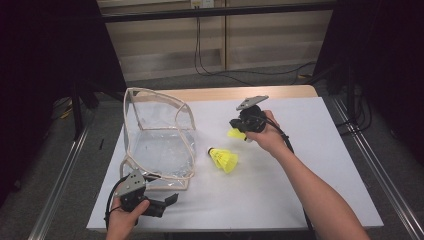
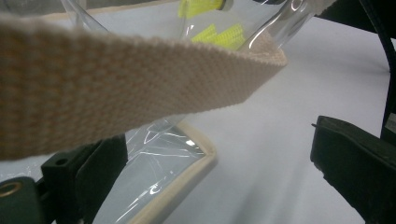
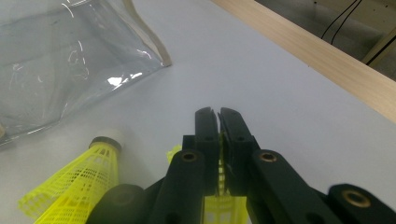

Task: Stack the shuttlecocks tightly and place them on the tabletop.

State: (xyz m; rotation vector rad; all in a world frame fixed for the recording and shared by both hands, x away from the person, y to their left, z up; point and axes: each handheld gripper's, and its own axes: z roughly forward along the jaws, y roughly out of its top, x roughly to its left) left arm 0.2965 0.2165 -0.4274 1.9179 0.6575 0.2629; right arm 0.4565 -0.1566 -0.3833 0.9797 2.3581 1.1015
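High view: held shuttlecock point(image 1: 236, 133) skirt leftward (level).

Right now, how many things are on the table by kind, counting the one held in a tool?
Yellow shuttlecocks: 2, one lying on the white sheet, one pinched in the right tool
Clear bags with beige trim: 1
Total: 3
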